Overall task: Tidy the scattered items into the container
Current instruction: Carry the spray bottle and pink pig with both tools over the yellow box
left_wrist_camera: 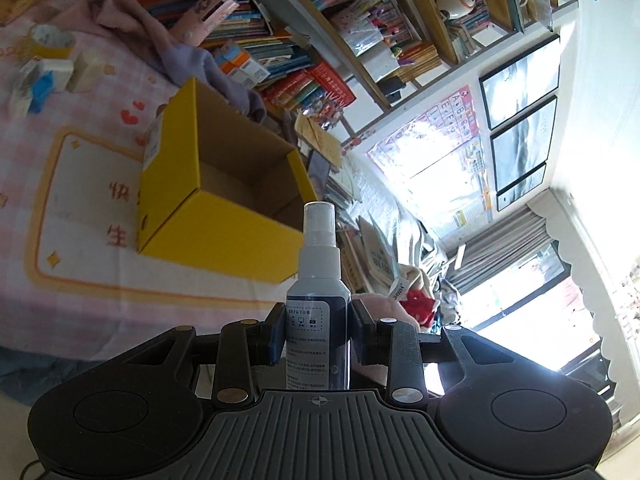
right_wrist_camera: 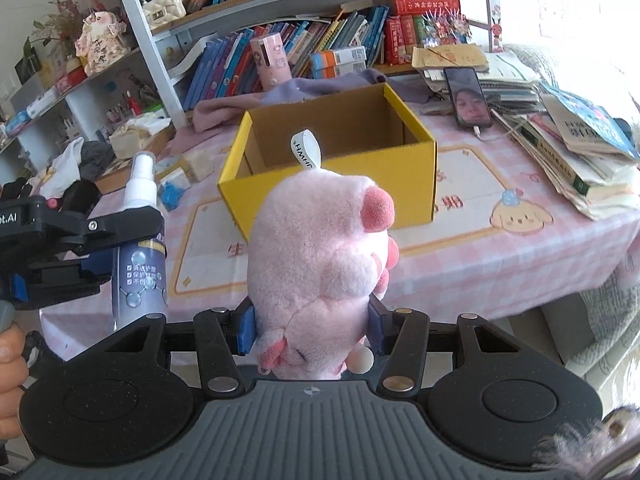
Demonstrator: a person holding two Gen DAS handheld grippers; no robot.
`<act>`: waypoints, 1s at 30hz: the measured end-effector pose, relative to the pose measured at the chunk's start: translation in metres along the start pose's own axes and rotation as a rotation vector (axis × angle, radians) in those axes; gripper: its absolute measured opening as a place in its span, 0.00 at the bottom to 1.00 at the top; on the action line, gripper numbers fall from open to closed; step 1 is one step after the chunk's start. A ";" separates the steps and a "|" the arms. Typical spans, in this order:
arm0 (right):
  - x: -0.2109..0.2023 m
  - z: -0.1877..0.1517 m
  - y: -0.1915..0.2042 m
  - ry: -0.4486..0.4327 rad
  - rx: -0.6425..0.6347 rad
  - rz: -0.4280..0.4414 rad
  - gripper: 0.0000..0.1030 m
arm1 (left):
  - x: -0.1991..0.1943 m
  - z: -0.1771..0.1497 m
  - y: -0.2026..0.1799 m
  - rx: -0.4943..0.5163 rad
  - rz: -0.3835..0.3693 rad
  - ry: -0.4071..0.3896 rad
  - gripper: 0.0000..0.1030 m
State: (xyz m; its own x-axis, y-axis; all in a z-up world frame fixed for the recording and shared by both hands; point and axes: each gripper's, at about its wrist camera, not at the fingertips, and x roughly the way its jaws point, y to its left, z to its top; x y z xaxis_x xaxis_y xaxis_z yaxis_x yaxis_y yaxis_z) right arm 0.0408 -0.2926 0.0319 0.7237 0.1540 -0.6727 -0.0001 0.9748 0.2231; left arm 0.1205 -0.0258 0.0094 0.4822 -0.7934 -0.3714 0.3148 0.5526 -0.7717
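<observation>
Left fingers: your left gripper (left_wrist_camera: 318, 338) clamped the spray bottle (left_wrist_camera: 318, 304) by its body, cap pointing away.
Right fingers: your right gripper (right_wrist_camera: 312, 328) squeezed the pink plush toy (right_wrist_camera: 316, 264).
Container: yellow cardboard box (right_wrist_camera: 332, 184) sat open on the pink checked tablecloth (right_wrist_camera: 500, 256), nothing seen inside.
Position: both items were near the box, outside it.

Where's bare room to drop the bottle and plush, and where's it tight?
The yellow box looks bare inside. The tablecloth is bare in front of the box and to its right, up to the book pile. Crowded: left of the box, with small packs, and behind it, with the purple cloth and phone.
</observation>
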 end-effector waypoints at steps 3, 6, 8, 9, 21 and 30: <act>0.007 0.019 -0.006 -0.031 -0.024 0.006 0.48 | 0.013 0.016 -0.003 0.010 -0.004 -0.016 0.30; 0.016 0.043 -0.013 -0.067 -0.050 0.020 0.48 | 0.028 0.035 -0.008 0.025 -0.001 -0.032 0.30; 0.023 0.061 -0.019 -0.090 -0.066 0.031 0.48 | 0.039 0.046 -0.012 0.040 0.001 -0.044 0.30; 0.028 0.070 -0.021 -0.099 -0.076 0.036 0.48 | 0.045 0.052 -0.014 0.048 0.004 -0.051 0.30; 0.118 0.147 -0.038 -0.056 -0.242 0.100 0.48 | 0.121 0.102 -0.011 0.126 0.207 -0.060 0.30; 0.204 0.159 -0.043 0.114 -0.371 0.125 0.48 | 0.183 0.110 0.011 0.191 0.409 0.028 0.30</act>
State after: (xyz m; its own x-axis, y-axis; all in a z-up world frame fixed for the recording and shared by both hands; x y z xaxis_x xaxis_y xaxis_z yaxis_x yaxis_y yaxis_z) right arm 0.2979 -0.3287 -0.0024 0.6215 0.2712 -0.7350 -0.3469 0.9364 0.0521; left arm 0.3019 -0.1365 -0.0106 0.5768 -0.5048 -0.6422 0.2490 0.8574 -0.4504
